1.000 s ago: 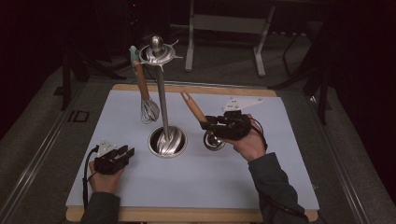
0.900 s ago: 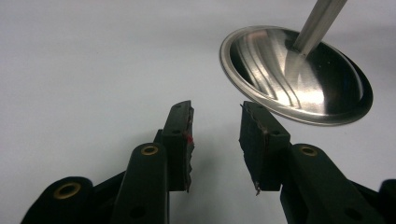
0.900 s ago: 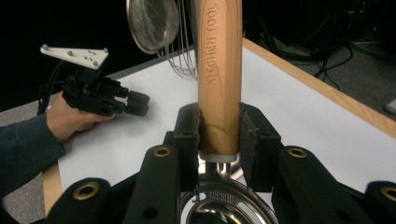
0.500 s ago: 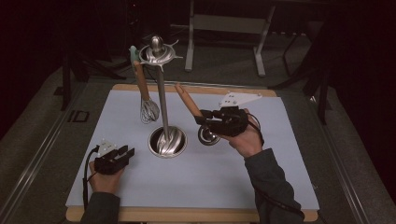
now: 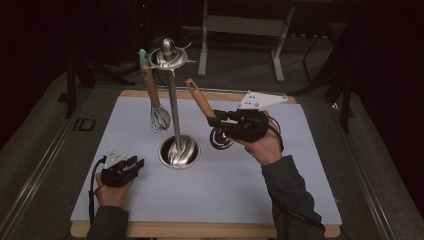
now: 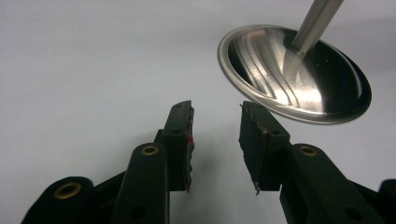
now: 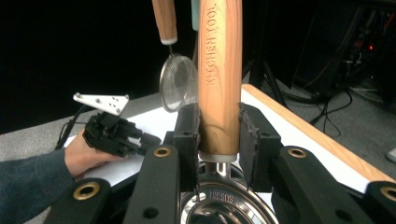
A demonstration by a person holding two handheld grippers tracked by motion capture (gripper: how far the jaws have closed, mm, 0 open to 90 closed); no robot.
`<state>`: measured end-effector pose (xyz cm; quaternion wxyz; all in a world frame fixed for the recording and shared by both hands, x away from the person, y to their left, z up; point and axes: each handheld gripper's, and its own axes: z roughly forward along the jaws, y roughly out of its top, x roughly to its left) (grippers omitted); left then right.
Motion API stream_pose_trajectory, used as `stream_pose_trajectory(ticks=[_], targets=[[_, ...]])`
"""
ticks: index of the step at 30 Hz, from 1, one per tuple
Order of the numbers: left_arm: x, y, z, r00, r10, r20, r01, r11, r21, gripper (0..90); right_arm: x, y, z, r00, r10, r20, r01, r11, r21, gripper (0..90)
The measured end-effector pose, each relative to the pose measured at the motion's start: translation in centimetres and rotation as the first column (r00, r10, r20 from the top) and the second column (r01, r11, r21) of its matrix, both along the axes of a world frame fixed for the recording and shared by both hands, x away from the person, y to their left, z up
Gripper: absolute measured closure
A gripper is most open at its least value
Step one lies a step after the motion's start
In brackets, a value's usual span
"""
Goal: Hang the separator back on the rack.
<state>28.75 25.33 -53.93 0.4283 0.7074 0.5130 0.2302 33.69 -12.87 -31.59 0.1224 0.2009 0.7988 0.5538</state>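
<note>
A steel utensil stand (image 5: 179, 151) rises from its round base to a hooked top (image 5: 167, 55). From a hook hangs a whisk (image 5: 160, 119) with a wooden handle. Right of the pole, my right gripper (image 5: 216, 122) is held above the mat, shut on a wooden-handled kitchen tool (image 5: 200, 97) with a round metal head (image 5: 220, 137). In the right gripper view, both pads clamp the wooden handle (image 7: 219, 74) just above the head. My left gripper (image 5: 125, 169) rests open on the mat, left of the base. Nothing lies between its jaws (image 6: 215, 140), and the stand base (image 6: 294, 74) sits just beyond them.
A pale mat (image 5: 225, 190) covers the wooden table (image 5: 200, 231). The hanging whisk (image 7: 177, 88) is just behind the held handle in the right gripper view, with the left gripper (image 7: 114, 133) farther off. Dark floor and a metal frame (image 5: 240, 30) lie beyond the table.
My right gripper has risen and shifted slightly left toward the stand's top, carrying the wooden-handled tool. The left gripper has stayed put.
</note>
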Motion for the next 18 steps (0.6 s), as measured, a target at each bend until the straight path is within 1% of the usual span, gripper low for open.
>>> stream_pose_trajectory(ticks=[7, 18], targets=[[0.0, 0.0, 0.0, 1.0000, -0.001, 0.001, 0.001, 1.0000, 0.000, 64.4, -0.1, 0.1, 0.8, 0.9998, 0.002, 0.019, -0.003, 1.000, 0.017, 70.4], [0.0, 0.0, 0.0, 1.0000, -0.001, 0.000, 0.001, 1.0000, -0.002, 64.4, -0.7, 0.2, 2.1, 0.9983, 0.010, 0.057, -0.013, 0.999, 0.049, 70.3]])
